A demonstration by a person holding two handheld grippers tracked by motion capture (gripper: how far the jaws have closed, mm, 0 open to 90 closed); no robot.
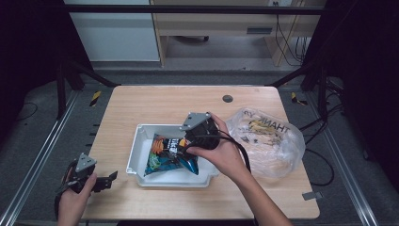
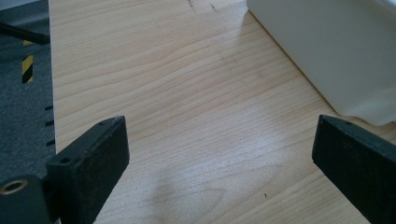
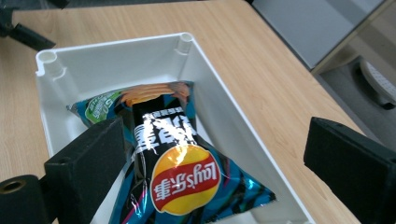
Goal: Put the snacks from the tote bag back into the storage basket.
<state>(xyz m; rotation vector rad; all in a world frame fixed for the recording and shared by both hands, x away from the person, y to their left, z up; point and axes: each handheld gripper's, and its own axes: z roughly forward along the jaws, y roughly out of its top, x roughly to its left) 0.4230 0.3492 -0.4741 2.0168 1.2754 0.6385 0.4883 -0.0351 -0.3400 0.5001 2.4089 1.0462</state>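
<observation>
Lying flat inside the white rectangular plastic tray (image 1: 136,155), the shiny blue-and-black crisp bag (image 3: 177,172) sits just below the right gripper (image 1: 181,143), whose jaws stand wide apart over it. The left gripper (image 1: 108,179), jaws also spread, rests at the wooden table's (image 2: 187,93) near left corner, apart from the tray.

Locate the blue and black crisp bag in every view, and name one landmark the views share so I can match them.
High view: the blue and black crisp bag lies in the white plastic tray, centre, just under the right gripper.
Left gripper view: no crisp bag; the tray's outer wall fills the upper right.
Right gripper view: the bag is at centre bottom, between the open jaws.
Shared landmark: the white tray on the wooden table.
</observation>
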